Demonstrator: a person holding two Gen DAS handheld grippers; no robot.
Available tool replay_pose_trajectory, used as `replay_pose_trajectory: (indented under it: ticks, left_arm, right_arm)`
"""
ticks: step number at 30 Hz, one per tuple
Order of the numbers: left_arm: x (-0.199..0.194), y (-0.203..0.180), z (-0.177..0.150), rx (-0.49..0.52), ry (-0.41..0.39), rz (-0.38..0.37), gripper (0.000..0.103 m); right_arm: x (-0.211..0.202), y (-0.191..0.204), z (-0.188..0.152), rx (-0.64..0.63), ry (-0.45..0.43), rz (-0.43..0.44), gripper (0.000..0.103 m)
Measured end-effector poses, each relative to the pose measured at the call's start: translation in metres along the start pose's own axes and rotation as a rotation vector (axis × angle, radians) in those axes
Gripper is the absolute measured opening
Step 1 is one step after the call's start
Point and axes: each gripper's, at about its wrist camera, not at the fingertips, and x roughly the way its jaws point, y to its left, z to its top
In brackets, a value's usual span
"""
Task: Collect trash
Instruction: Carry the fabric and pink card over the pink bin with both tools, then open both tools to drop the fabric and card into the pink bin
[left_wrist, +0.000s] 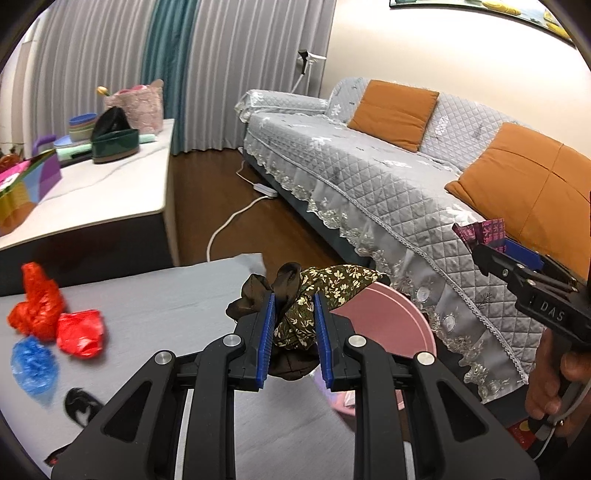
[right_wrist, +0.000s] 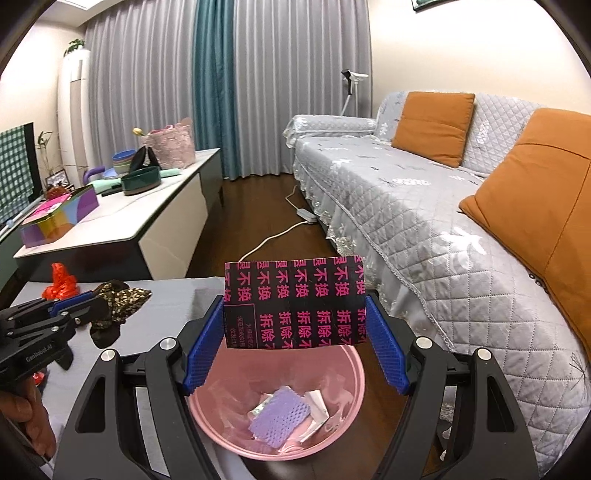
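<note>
Pink bin (right_wrist: 280, 402) — already holds scraps. Right claw (right_wrist: 295, 332) clamps a black card (right_wrist: 295, 302) above it; left claw (left_wrist: 295, 325) grips a floral rag (left_wrist: 317, 291) just beside. Remaining on worktop (left_wrist: 166, 295) — red bags (left_wrist: 55, 310), blue bag (left_wrist: 33, 365).

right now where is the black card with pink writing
In the right wrist view, the black card with pink characters sits centre, between the right gripper fingers, above the pink plastic bin.

Bright, even indoor light — sharp centre, fisheye-warped edges.
</note>
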Motion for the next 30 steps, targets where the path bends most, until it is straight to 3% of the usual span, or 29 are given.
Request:
replay_pose_trajectory:
  ticks: [20,22,25,30]
  left_arm:
    - [0.084,-0.030,0.005,0.046,0.098,-0.058,0.021]
    - [0.090,-0.031,0.004,0.047,0.120,-0.084,0.027]
    - [0.100,-0.031,0.000,0.051,0.168,-0.085,0.040]
    - [0.092,-0.022,-0.003,0.021,0.153,-0.079,0.041]
  right_arm:
    - [0.038,-0.019,0.004,0.053,0.039,-0.010,0.074]
    - [0.042,-0.020,0.004,0.064,0.049,-0.009,0.075]
    - [0.045,-0.020,0.005,0.069,0.053,-0.013,0.091]
    - [0.046,-0.019,0.005,0.083,0.057,-0.005,0.091]
